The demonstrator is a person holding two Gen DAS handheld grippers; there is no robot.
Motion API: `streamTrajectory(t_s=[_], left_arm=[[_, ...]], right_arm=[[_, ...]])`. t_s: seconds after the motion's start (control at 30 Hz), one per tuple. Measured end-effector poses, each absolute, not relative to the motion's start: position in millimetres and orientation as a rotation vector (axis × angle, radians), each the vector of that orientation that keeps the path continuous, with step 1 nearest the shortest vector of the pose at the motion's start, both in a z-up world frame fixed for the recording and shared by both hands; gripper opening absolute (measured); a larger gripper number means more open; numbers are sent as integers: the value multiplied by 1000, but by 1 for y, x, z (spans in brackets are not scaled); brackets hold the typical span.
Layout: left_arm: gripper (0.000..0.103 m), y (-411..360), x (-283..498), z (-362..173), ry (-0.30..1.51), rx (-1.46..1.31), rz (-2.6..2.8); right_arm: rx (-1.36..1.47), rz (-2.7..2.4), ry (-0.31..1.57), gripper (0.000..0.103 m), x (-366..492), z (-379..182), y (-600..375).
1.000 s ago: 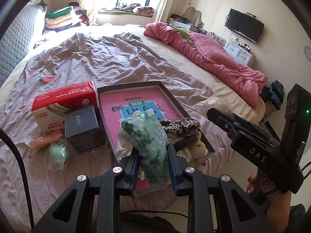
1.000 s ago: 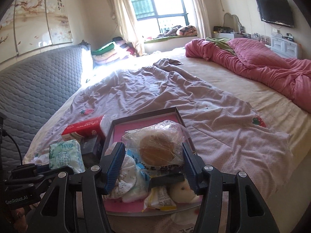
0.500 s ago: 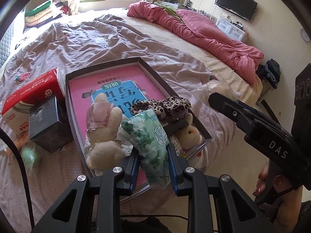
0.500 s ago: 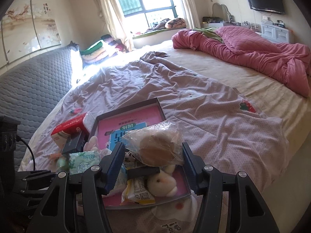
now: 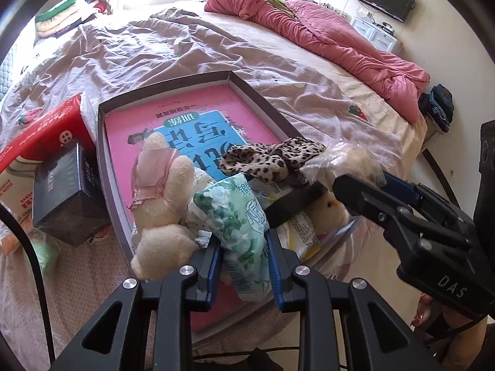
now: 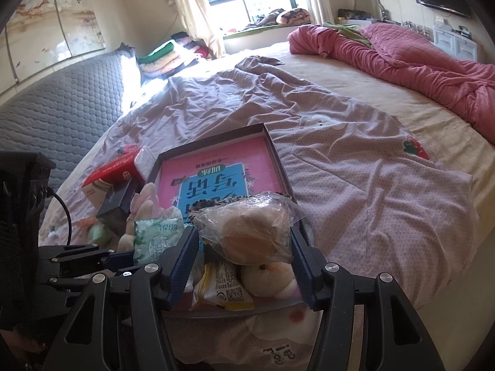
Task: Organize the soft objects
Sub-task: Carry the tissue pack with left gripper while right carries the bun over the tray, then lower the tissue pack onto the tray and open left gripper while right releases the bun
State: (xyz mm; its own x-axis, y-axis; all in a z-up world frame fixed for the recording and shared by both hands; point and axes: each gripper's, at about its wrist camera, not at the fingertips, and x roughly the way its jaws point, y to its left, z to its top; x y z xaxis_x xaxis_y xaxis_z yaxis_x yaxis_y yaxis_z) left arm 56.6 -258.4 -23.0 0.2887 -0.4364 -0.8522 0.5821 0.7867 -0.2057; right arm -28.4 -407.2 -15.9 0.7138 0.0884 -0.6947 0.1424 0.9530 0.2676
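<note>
My left gripper [image 5: 243,249] is shut on a green-and-white tissue pack [image 5: 235,219], held low over the near end of a shallow grey box lid [image 5: 263,105] with a pink book in it. My right gripper [image 6: 244,247] is shut on a clear bag with a round bun [image 6: 250,232], just above the same near end. In the lid lie a cream plush rabbit [image 5: 161,201], a leopard-print cloth [image 5: 272,157], a small cream plush [image 6: 269,278] and a yellow snack packet [image 6: 222,287]. From the left wrist view, the right gripper [image 5: 362,185] comes in from the right.
Left of the lid stand a red tissue box [image 5: 43,136] and a dark box [image 5: 65,194], with a green soft toy [image 5: 46,253] near the bed edge. A pink quilt [image 5: 324,34] lies across the far right of the bed. A padded headboard [image 6: 55,108] runs along the left.
Both grippers have sunk toward the near end of the lid with their loads still held. The left view has tipped down and shifted right, bringing the plush rabbit into sight.
</note>
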Motion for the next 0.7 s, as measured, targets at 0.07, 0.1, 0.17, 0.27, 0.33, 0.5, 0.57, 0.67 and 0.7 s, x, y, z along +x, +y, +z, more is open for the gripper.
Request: streamTrajectory(t_s=[0.07,0.1,0.17,0.27,0.33,0.5,0.57,0.67,0.7], left_arm=[[27,-255,60,-25,1088,145,-678],[27,-254,62,-27,1093,141,-674],[28,-252,65,-29,1102,126,-673],[28,-248,68,-31,1107,112,-674],[28,-248,68,-32,1105,109,-677],[28,-247,69,-33,1109,104,-681],[28,-247,69,-34,1111,99,-682],[28,-247,69,-34,1111,100,-685],[28,-247,69,-34,1112,99,-685]], right_arm=[[308,-20,786,60,-26,-19,-404],[304,-14,789,60,-24,-21,-402],[304,-6,797,60,-21,-24,-400],[305,6,794,60,-17,-27,-397],[304,15,794,60,-14,-29,-395],[307,24,786,60,-2,-33,-392],[314,21,789,60,3,-35,-393],[322,20,805,60,9,-41,-394],[327,19,805,60,9,-42,-394]])
